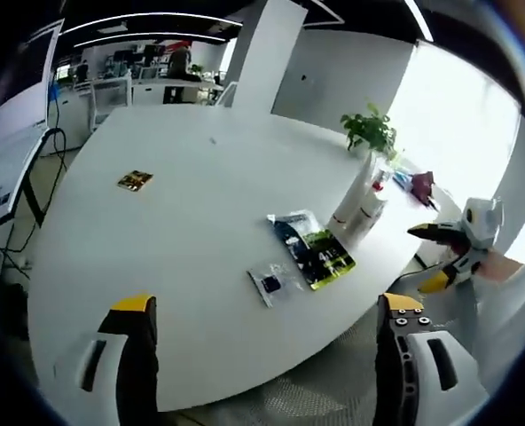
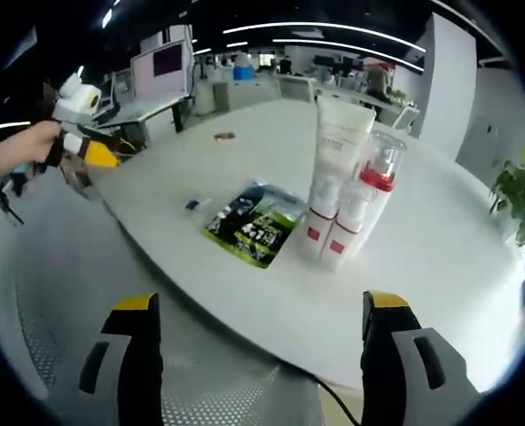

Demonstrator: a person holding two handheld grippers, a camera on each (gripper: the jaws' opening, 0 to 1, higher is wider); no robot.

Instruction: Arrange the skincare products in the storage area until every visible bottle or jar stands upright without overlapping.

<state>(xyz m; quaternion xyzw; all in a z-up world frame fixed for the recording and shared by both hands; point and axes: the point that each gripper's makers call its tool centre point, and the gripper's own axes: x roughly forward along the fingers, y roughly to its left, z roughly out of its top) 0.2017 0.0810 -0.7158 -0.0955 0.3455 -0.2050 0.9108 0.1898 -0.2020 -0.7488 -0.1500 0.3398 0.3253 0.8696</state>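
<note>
White round table (image 2: 440, 257) carries upright tube (image 2: 332, 169) touching pump bottle (image 2: 369, 200), green sachet (image 2: 254, 226) beside. Left gripper (image 1: 267, 328) and right gripper (image 2: 261, 324) jaws apart, empty.

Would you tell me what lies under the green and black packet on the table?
The packet lies flat on the white table. A clear wrapper edge shows at its far end; anything beneath is covered.
</note>
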